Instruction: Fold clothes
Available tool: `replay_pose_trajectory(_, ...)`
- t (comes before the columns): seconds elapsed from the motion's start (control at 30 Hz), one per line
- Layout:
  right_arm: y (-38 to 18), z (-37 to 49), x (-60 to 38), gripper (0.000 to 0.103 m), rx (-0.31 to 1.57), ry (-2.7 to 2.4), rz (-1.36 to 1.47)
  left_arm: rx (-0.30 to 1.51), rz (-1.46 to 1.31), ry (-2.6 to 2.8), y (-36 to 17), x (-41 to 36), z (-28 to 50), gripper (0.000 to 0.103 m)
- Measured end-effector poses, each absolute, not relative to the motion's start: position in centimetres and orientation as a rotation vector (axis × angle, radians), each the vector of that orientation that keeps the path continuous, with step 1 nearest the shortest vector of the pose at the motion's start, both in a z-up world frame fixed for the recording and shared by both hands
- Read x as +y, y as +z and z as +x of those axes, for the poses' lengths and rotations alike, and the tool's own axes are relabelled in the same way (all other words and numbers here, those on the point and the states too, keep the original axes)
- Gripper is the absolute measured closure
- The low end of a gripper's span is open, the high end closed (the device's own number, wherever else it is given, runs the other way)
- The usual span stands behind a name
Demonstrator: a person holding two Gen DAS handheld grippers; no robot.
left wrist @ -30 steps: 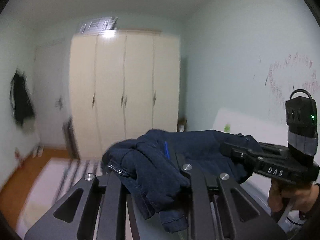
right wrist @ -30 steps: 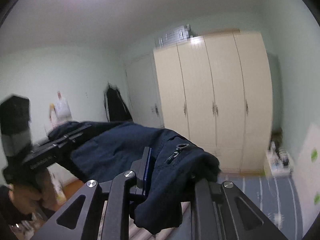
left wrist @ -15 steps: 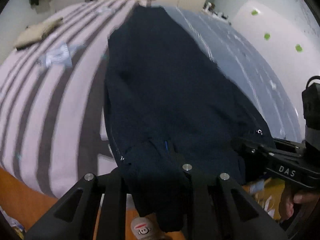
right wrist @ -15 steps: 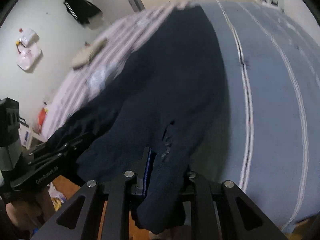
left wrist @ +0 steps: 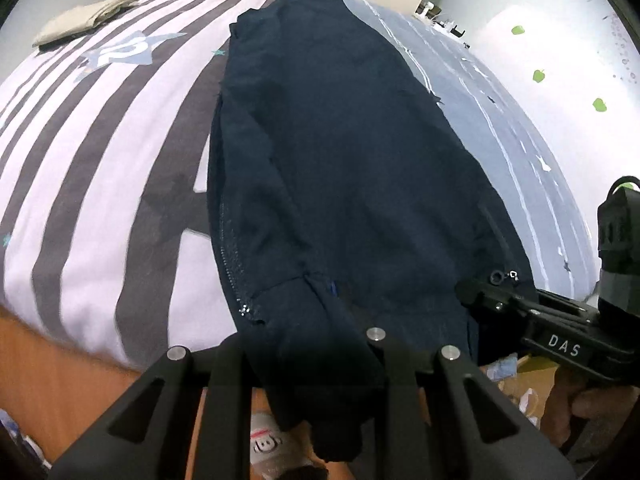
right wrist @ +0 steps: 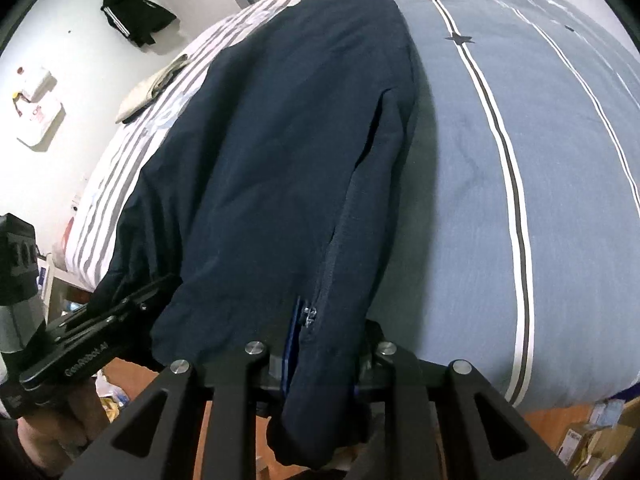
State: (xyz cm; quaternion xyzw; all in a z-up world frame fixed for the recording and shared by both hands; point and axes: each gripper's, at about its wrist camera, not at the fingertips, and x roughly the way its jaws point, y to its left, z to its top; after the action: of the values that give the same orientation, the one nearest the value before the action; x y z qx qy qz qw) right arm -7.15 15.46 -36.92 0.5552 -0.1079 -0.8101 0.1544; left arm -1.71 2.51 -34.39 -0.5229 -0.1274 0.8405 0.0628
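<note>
Two grippers are working one garment: your left gripper [left wrist: 312, 344] is clamping the near hem of the navy jacket [left wrist: 340, 152], and your right gripper [right wrist: 316, 352] is pinching the same hem beside the zipper pull [right wrist: 309, 315]. Beyond your fingers, the jacket is lying lengthwise down the bed [right wrist: 560, 160], covering the seam between striped and blue bedding. Farther off, a folded beige garment [left wrist: 86, 18] is resting on the stripes, with a black jacket [right wrist: 134, 14] hanging on the wall.
</note>
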Motion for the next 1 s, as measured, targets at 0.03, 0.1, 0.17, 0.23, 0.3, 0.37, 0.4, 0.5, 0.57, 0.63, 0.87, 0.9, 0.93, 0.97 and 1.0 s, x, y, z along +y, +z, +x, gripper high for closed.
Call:
replay_pose_trajectory(0.03,-36.8,-6.3,15.5,0.085,-0.299,-2.314,1.59,-0.411,-1.607,2.523,-34.0,2.3,-1.1,0.088)
replay_pose_trajectory(0.1,-36.1,-4.6,15.3,0.085,-0.283,-2.282,1.602,-0.382,-1.646,2.481,-33.6,2.5,0.8,0.088)
replay_pose_trajectory(0.17,-35.6,-2.3,15.3,0.085,-0.264,-2.235,1.642,-0.333,-1.662,2.455,-32.9,2.8,2.0,0.088)
replay_pose_trajectory(0.23,-34.3,-0.6,15.0,0.085,-0.223,-2.227,1.644,-0.284,-1.629,2.467,-31.2,3.0,2.5,0.088)
replay_pose_trajectory(0.3,-32.1,0.2,14.8,0.085,-0.196,-2.259,1.605,-0.24,-1.521,2.53,-28.1,2.9,1.8,0.088)
replay_pose_trajectory(0.37,-29.1,-0.4,14.4,0.085,-0.161,-2.316,1.515,-0.283,-1.412,2.588,-24.9,2.2,-0.2,0.088)
replay_pose_trajectory(0.4,-27.6,-1.3,14.3,0.085,-0.153,-2.346,1.47,-0.306,-1.364,2.614,-23.6,1.8,-1.5,0.088)
replay_pose_trajectory(0.5,-23.7,-5.0,14.5,0.085,-0.207,-2.421,1.359,-0.357,-1.235,2.683,-19.7,0.7,-5.8,0.088)
replay_pose_trajectory(0.57,-21.4,-8.5,14.6,0.085,-0.25,-2.467,1.299,-0.371,-1.172,2.709,-17.7,0.5,-9.5,0.088)
replay_pose_trajectory(0.63,-19.6,-12.7,14.7,0.085,-0.276,-2.506,1.258,-0.375,-1.123,2.736,-15.8,0.1,-13.5,0.088)
replay_pose_trajectory(0.87,-16.9,-30.4,15.4,0.085,-0.386,-2.552,1.195,-0.401,-1.167,2.732,-14.7,-1.0,-30.0,0.088)
replay_pose_trajectory(0.9,-17.2,-32.6,15.6,0.085,-0.4,-2.542,1.193,-0.406,-1.18,2.728,-14.8,-1.2,-32.5,0.088)
replay_pose_trajectory(0.93,-17.6,-35.4,15.9,0.085,-0.433,-2.522,1.199,-0.42,-1.194,2.728,-14.8,-1.5,-34.5,0.087)
replay_pose_trajectory(0.97,-17.9,-37.9,16.2,0.085,-0.453,-2.508,1.218,-0.417,-1.211,2.728,-14.9,-1.6,-36.6,0.087)
replay_pose_trajectory(1.0,-18.1,-40.6,16.5,0.085,-0.463,-2.491,1.239,-0.413,-1.229,2.729,-15.1,-1.8,-38.8,0.087)
